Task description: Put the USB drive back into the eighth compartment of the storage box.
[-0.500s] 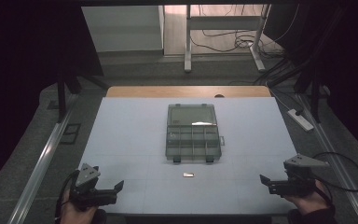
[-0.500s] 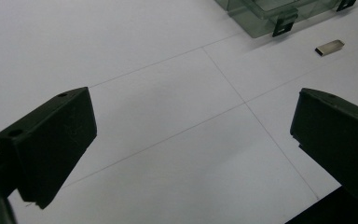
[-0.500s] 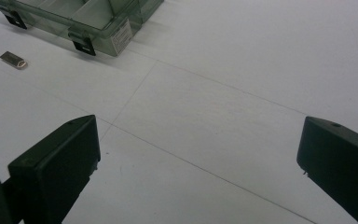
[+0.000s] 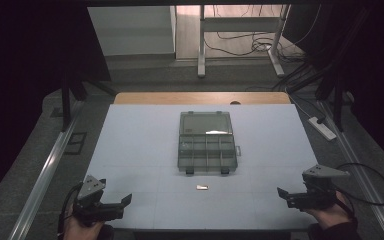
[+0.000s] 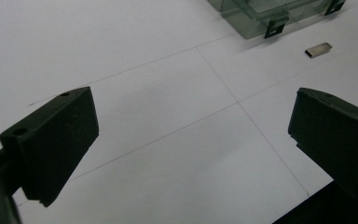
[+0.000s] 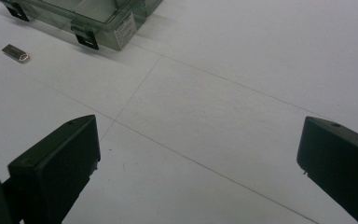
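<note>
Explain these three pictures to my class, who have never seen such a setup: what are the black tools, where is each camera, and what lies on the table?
A person sits at a white table holding a tool in each hand: the left hand-held gripper and the right hand-held gripper. Each has two black jaws, standing wide apart and holding nothing. One picture is taken from above the person, looking down. The other two come from cameras riding on each tool, looking out between its jaws. On the table lies a clear plastic box with small compartments, its lid open. In front of it lies a small metal piece, apart from the box.
</note>
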Motion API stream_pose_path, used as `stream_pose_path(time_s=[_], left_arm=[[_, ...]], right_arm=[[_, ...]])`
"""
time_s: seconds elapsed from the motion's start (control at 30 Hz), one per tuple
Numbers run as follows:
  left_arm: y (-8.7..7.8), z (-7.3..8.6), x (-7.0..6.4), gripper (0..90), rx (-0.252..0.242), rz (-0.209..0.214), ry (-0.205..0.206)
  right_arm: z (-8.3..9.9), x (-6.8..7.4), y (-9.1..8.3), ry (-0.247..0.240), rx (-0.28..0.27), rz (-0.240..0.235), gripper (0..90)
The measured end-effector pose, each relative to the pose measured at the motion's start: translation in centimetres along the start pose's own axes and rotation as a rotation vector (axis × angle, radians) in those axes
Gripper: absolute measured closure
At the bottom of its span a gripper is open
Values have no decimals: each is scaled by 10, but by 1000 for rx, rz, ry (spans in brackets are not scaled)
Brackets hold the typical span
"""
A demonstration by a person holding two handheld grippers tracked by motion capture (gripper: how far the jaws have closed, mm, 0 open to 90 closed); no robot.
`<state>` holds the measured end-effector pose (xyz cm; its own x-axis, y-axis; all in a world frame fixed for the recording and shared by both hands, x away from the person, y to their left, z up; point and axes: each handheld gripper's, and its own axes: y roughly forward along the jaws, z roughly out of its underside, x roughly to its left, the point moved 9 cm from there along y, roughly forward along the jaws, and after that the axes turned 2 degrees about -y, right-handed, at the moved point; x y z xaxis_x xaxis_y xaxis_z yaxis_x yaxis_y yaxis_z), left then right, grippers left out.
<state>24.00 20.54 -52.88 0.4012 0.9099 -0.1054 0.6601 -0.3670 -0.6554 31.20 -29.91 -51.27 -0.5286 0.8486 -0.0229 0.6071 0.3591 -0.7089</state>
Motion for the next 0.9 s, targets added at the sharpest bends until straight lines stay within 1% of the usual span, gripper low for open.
stream_pose_path(time_s=[0.4, 0.6, 0.77, 0.9], left_arm=[[0, 0, -1, 23, 2, 22, 5], [0, 0, -2, 22, 2, 26, 9], [0, 0, -2, 22, 4, 24, 9], [0, 1, -2, 22, 5, 24, 9]], right_arm=[[0, 3, 2, -15, 15, -29, 0], [0, 6, 3, -36, 28, -53, 0], [-6, 9, 4, -49, 6, -71, 0], [-10, 12, 5, -60, 0, -91, 0]])
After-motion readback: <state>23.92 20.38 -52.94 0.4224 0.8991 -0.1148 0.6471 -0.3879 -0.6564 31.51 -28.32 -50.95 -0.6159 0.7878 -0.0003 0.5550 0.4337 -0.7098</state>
